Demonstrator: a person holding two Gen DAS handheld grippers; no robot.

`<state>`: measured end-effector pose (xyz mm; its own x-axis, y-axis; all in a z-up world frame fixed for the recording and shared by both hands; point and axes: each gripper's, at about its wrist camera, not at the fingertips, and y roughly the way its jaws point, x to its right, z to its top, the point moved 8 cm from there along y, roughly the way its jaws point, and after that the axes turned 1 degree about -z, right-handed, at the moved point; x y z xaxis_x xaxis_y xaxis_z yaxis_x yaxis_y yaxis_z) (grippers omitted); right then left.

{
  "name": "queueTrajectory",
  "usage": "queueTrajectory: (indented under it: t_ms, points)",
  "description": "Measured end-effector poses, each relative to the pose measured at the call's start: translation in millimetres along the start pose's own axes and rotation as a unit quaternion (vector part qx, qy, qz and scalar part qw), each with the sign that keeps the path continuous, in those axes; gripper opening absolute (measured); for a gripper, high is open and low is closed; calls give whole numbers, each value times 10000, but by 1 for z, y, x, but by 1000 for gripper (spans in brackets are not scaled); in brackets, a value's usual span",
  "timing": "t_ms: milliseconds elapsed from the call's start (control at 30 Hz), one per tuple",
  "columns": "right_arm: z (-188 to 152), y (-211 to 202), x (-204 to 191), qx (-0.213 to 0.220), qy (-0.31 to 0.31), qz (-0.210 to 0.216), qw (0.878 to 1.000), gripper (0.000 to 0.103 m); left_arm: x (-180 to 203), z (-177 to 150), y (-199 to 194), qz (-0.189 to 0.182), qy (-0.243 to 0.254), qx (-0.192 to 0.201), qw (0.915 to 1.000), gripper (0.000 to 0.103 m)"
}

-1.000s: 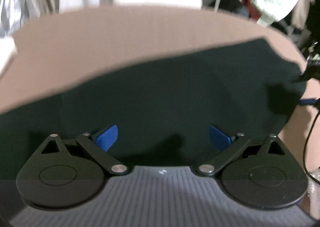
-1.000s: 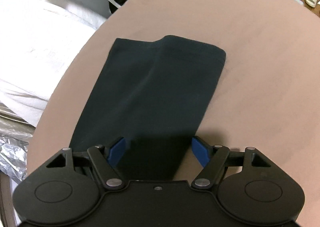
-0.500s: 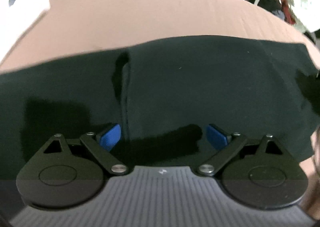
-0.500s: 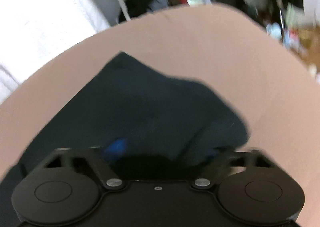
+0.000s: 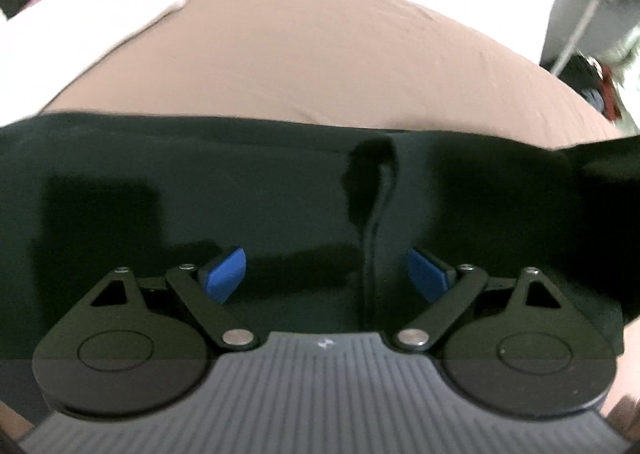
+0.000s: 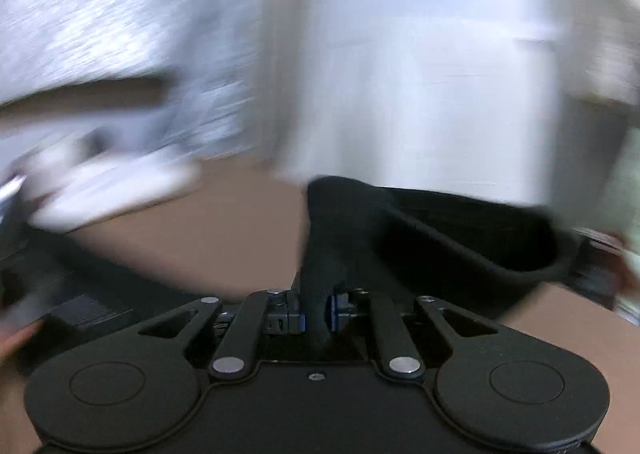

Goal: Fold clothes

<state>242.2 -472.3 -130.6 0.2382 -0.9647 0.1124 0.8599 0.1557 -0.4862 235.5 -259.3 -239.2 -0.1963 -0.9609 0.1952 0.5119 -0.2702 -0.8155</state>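
A dark, nearly black garment lies spread across the tan bed cover. A raised fold runs down its middle. My left gripper hovers over the cloth with its blue pads wide apart; its jaws are closing slowly and nothing is pinched between them. In the right wrist view my right gripper is closing on an edge of the same dark garment, which rises from the pads and hangs lifted above the tan cover. That view is heavily blurred.
White bedding lies at the far left of the cover. A pile of clothes sits off the bed's right edge. A white wall or cloth fills the blurred background in the right wrist view.
My right gripper has shut on the garment's edge, rolled and swung upward with it. The left gripper has slid sideways along the cloth, so the raised fold now lies between its fingers, and narrowed slightly.
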Motion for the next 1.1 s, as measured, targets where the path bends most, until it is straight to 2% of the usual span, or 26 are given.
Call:
queueTrajectory:
  t_ms: [33,67,100,167,200,233,267,333,400,467,533,633,700,733,800,833,867,933,967,1000,1033,1067,1100]
  points:
    - [-7,16,-28,-276,-283,386,9985,16,-5,-1,1,24,-97,-46,9999,89]
    - [-21,33,-49,-613,-589,594,9946,29,-10,-2,2,50,-181,-91,9998,89]
    - [-39,48,-66,-1023,-1015,757,9867,33,-12,-4,4,83,-221,-129,9996,89]
    - [-75,56,-97,-1686,-1965,1046,9602,34,-15,-6,9,108,-305,-198,9993,89]
    - [-84,52,-100,-1739,-2242,1078,9528,34,-15,-7,11,83,-340,-213,9992,89]
    - [-86,46,-97,-1693,-2343,1060,9514,36,-16,-8,13,57,-377,-225,9990,89]
    - [-86,40,-92,-1641,-2345,1087,9520,44,-16,-8,15,31,-422,-222,9989,89]
    - [-72,29,-68,-1455,-1787,1287,9645,57,-16,-7,16,-63,-541,-163,9984,89]
    - [-56,20,-38,-1225,-1124,1414,9759,63,-13,-6,11,-263,-636,-44,9976,91]
    - [-43,8,-9,-1008,-449,1163,9871,73,-10,-5,8,-393,-612,58,9973,92]
    - [-47,2,19,-940,95,834,9920,78,-8,-6,4,-390,-492,112,9980,95]
    - [-70,8,46,-1326,435,424,9893,79,-5,-10,10,-274,-378,9,9989,98]
    - [-83,22,63,-1754,575,-9,9828,79,3,-14,18,-382,-412,-186,9982,99]
    - [-88,26,69,-1929,716,-171,9785,79,7,-18,21,-406,-386,-211,9982,103]
    - [-92,30,78,-2062,1151,-215,9715,79,15,-23,25,-330,-236,-195,9990,103]
    - [-92,32,82,-2082,1345,-220,9685,79,22,-25,24,-385,-171,-172,9990,103]
    - [-91,31,83,-2015,1497,-192,9678,79,30,-27,23,-622,-185,-152,9978,103]
    - [-88,33,84,-1871,1709,-143,9673,79,46,-31,19,-1036,-179,-106,9944,94]
    - [-87,35,84,-1818,1779,-118,9670,79,54,-33,19,-983,-27,-60,9951,77]
    - [-88,39,83,-1806,1820,-89,9665,79,60,-35,18,-871,142,-2,9961,66]
    - [-89,42,82,-1794,1861,-59,9660,79,63,-34,20,-587,336,95,9977,36]
    - [-90,45,83,-1786,1876,-48,9659,79,64,-34,16,-490,365,177,9980,19]
    - [-91,49,86,-1788,1840,-70,9665,79,66,-34,13,-394,394,260,9981,16]
